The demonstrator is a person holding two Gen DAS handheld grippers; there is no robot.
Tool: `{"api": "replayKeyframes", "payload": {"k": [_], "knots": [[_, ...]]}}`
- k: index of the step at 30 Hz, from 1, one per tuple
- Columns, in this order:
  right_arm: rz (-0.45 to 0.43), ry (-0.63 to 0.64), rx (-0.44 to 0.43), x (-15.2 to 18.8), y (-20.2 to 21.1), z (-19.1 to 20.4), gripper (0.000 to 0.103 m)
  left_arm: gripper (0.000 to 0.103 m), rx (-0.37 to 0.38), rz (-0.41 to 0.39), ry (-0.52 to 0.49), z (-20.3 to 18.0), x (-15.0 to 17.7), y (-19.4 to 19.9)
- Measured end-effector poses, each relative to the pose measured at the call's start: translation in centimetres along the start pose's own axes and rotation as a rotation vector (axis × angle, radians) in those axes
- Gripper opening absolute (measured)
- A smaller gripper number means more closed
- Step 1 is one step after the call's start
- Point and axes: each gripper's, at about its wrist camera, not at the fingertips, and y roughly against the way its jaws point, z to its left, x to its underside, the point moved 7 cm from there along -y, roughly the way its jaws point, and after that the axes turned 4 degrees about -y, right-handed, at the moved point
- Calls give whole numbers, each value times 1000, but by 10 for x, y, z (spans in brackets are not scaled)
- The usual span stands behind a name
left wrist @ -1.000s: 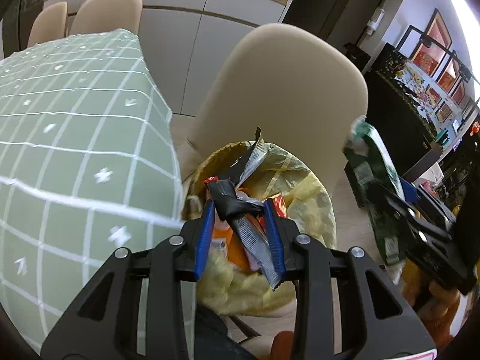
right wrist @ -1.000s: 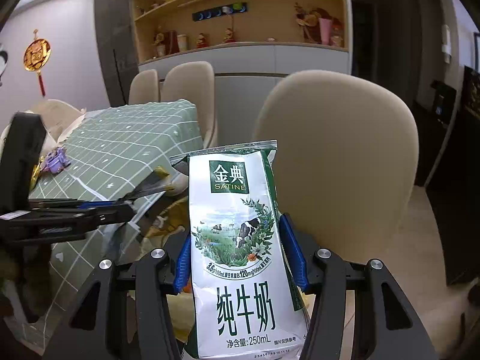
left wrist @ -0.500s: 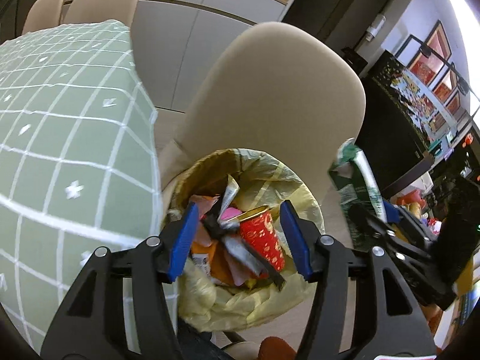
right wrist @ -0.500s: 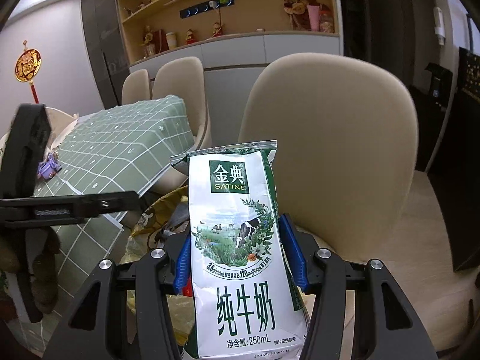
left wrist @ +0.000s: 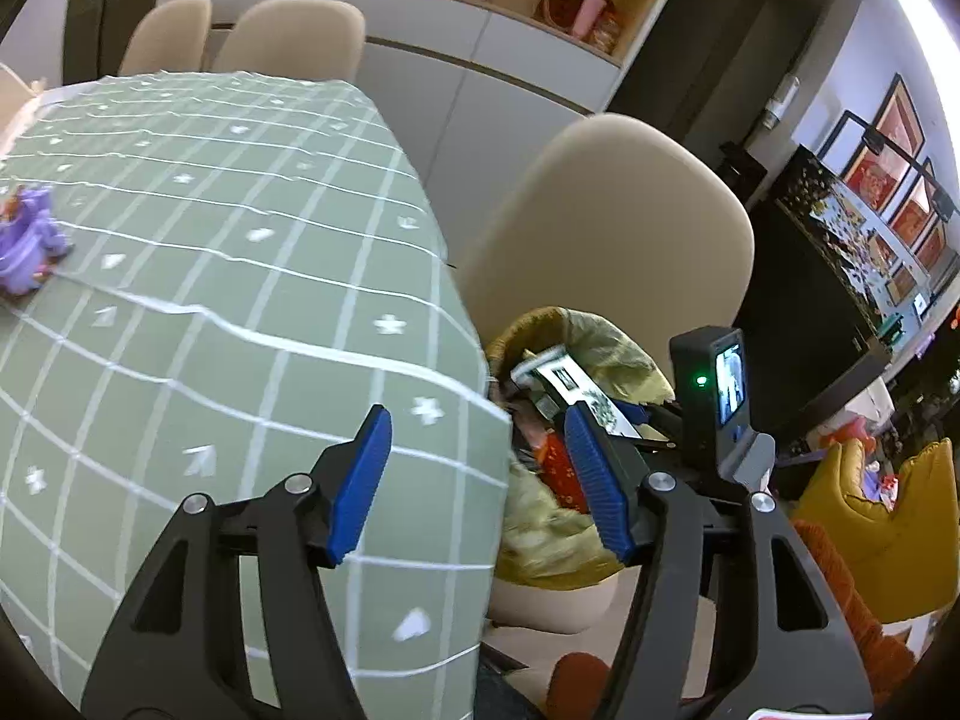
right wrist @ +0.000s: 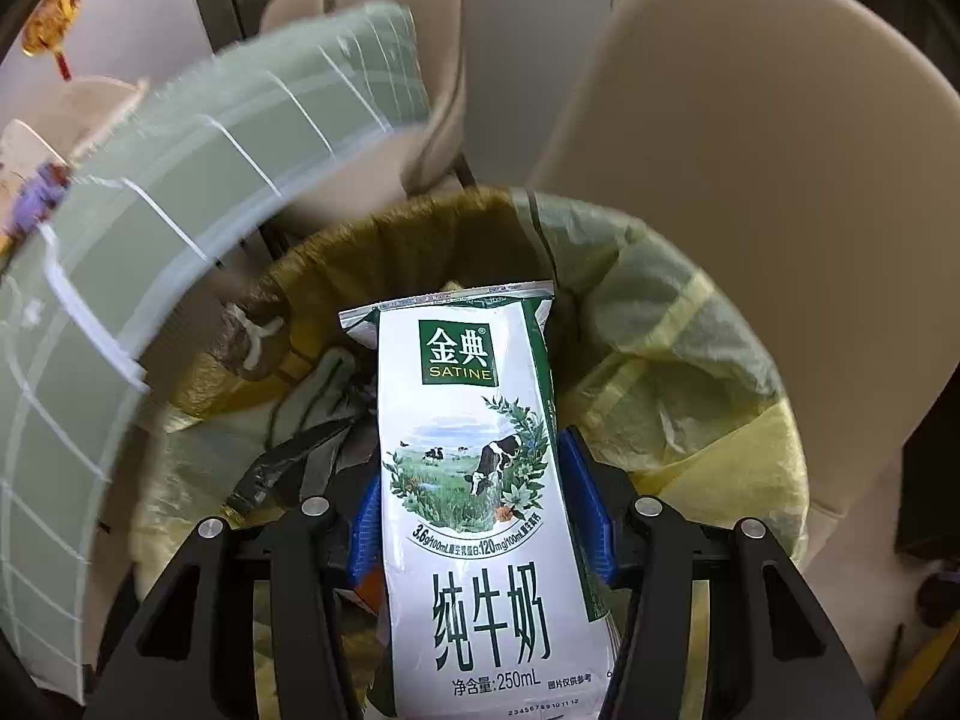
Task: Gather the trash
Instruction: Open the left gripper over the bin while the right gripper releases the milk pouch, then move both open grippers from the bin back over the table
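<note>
Right wrist view is dominated by the beige chair (right wrist: 750, 192), whose broad back rises behind everything and whose seat appears to carry the trash bin (right wrist: 690, 324), a placement that probably keeps the bin's mouth close beside the tabletop (right wrist: 150, 192) so that rubbish needs only a short carry. That tabletop, under a green checked cloth, curves along the left of the view, blurred, with the bin just beside its edge. The bin is lined with a yellowish bag folded out over the rim, which holds the mouth wide; inside lie crumpled wrappers (right wrist: 300, 450), dark and silvery. Directly over that opening hangs the milk pouch (right wrist: 474, 480), a white and green pack held upright, pinched at its sides by the right gripper (right wrist: 477, 516), whose jaws are clenched on it; the grip sits about halfway up, I judge so that the floppy pouch does not fold over. Letting go here should drop it among the wrappers. In the left wrist view the left gripper (left wrist: 480, 480) hangs with its jaws spread wide and nothing between them, over the tabletop's edge beside the bin. A small purple toy (left wrist: 27, 240) sits far off on the cloth.
</note>
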Motion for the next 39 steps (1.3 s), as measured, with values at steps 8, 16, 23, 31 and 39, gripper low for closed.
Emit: {"api": "replayKeyframes", "payload": {"k": [8,16,23,31,39], "knots": [[-1,-63,-1,-10,7,2,50,57,-4,-20,39,16,4,15],[-86,-31,39,-5,44,3,57,58,-3,-38,57,28,9,27],[-173,-14,-23,-7,92,25,57,58,-48,-75,75,53,13,50],[-370,63,-143,-37,164,101,58,59,-179,-149,144,132,20,103],[-374,211,-286,-39,165,218,58,58,-328,-255,160,250,18,171]]}}
